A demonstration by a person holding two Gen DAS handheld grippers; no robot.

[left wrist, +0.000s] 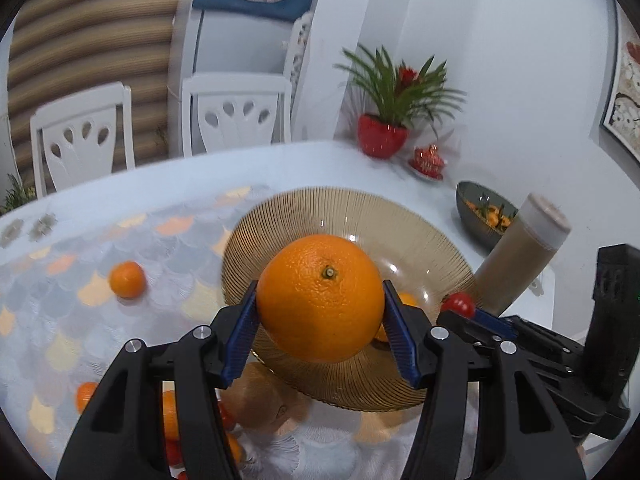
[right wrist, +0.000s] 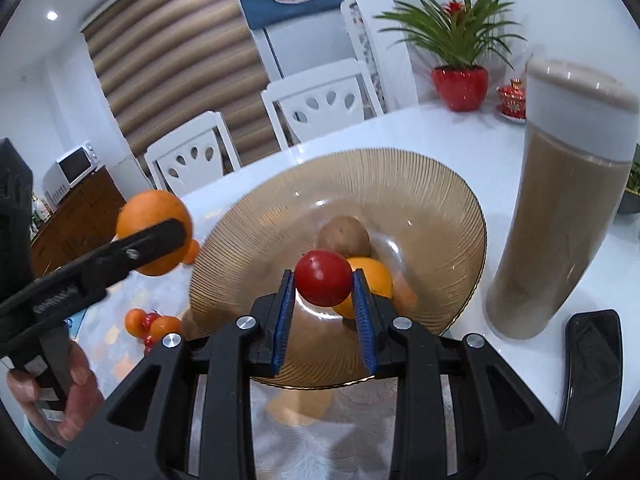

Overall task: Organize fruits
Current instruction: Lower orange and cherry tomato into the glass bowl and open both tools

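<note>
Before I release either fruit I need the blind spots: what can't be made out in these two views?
- Left wrist view: the big orange hides the amber bowl floor.
- Left wrist view: loose fruit is covered by the left gripper.
- Right wrist view: the red fruit screens the bowl orange.
- Left wrist view: grey bowl contents too small.

Home dining room: table (left wrist: 360,160), chairs (left wrist: 236,112), microwave (right wrist: 72,170).

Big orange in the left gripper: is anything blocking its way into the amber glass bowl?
Nothing visible blocks it. The big orange is held above the near rim of the amber glass bowl. The right gripper with its tomato is off to the right, and the fruit already inside leaves room.
</note>
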